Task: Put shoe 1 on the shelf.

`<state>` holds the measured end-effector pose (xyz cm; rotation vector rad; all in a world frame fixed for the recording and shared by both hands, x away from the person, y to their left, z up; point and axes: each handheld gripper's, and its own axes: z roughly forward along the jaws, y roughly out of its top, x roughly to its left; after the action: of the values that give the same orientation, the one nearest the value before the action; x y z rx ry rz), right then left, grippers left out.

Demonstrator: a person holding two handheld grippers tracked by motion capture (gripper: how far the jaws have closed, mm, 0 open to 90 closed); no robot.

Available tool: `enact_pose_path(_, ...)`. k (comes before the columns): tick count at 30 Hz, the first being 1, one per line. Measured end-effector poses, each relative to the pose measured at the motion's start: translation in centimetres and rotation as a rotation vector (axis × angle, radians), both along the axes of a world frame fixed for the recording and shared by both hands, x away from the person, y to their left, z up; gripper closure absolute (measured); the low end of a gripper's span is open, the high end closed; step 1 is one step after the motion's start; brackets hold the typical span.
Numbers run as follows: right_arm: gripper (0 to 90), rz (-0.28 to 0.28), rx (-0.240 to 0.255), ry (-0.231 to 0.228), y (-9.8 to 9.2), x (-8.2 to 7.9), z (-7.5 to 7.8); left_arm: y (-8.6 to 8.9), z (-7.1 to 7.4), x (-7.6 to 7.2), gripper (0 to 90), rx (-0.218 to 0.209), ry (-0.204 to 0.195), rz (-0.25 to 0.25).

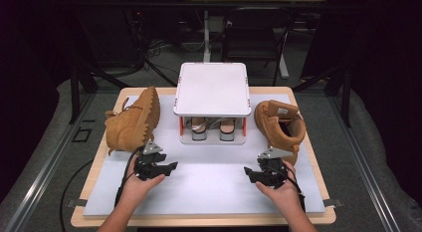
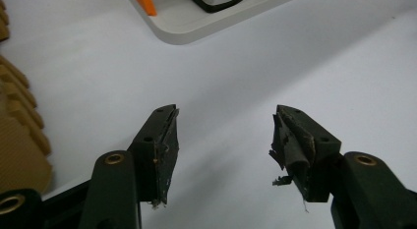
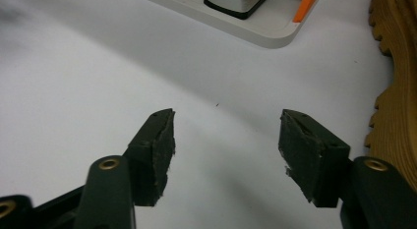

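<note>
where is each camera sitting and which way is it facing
High view: above the person's side, looking forward and down on the table; both forearms, the left claw and right claw show, with two tan boots and a white rack.
Left gripper view: on the left claw, looking along its open jaws over the white mat; left boot sole at the edge.
Right gripper view: on the right claw, jaws open; right boot sole at the edge.
Shared: both gripper views show the rack's base corner.

The high view looks forward and down from above the near edge of the pale grey-matted wooden tabletop [image 1: 209, 192], taking it all in. The 2 gripper views ride low, close to the mat, sharing the white 2-tier plastic rack's [image 1: 212, 90] [image 2: 196, 35] [image 3: 255, 32] base.
</note>
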<state>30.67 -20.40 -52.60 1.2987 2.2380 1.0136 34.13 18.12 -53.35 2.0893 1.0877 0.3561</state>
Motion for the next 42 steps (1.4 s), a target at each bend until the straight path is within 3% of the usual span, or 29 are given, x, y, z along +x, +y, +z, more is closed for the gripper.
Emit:
enact_pose_path(3, 30.0, -0.005, 0.004, -0.008, -0.2, 0.0, -0.1, 0.1, 0.0, 0.0, 42.3, 0.003, 0.015, 0.019)
enact_pose_path(5, 23.3, -0.007, 0.014, -0.005, -0.1, 0.0, -0.3, 0.3, 0.0, 0.1, 41.6, 0.006, 0.052, 0.049)
enact_pose_path(8, 20.1, 0.001, 0.015, 0.009, -0.1, 0.1, -0.4, 0.6, 0.0, 0.2, 38.1, 0.0, 0.072, 0.069)
enact_pose_path(16, 15.6, 0.014, 0.014, 0.016, -0.2, 0.1, -0.6, 1.4, 0.6, 0.3, 27.8, -0.045, 0.066, 0.095)
enact_pose_path(21, 16.9, 0.019, 0.0, 0.006, -0.1, 0.1, -0.7, 1.8, 0.8, 0.3, 23.4, -0.064, 0.08, 0.074)
enact_pose_path(23, 17.1, 0.018, -0.002, 0.012, 0.0, 0.1, -0.7, 2.0, 1.0, 0.3, 23.3, -0.077, 0.063, 0.074)
enact_pose_path(27, 18.3, 0.011, 0.009, 0.018, 0.1, 0.1, -0.8, 2.5, 1.3, 0.3, 23.6, -0.079, 0.064, 0.083)
enact_pose_path(30, 18.6, -0.003, 0.015, 0.011, 0.0, 0.1, -0.6, 3.0, 1.5, 0.3, 29.9, -0.052, 0.07, 0.09)
enact_pose_path(33, 23.8, 0.001, 0.03, 0.0, 0.1, 0.1, -0.7, 3.4, 1.6, 0.3, 34.8, -0.059, 0.068, 0.095)
enact_pose_path(36, 29.8, 0.021, -0.002, 0.009, 0.0, 0.1, -0.7, 4.0, 1.9, 0.3, 38.0, -0.06, 0.063, 0.117)
enact_pose_path(42, 34.3, 0.028, -0.019, 0.004, 0.1, 0.1, -0.8, 5.5, 2.3, 0.3, 39.7, -0.074, 0.063, 0.158)
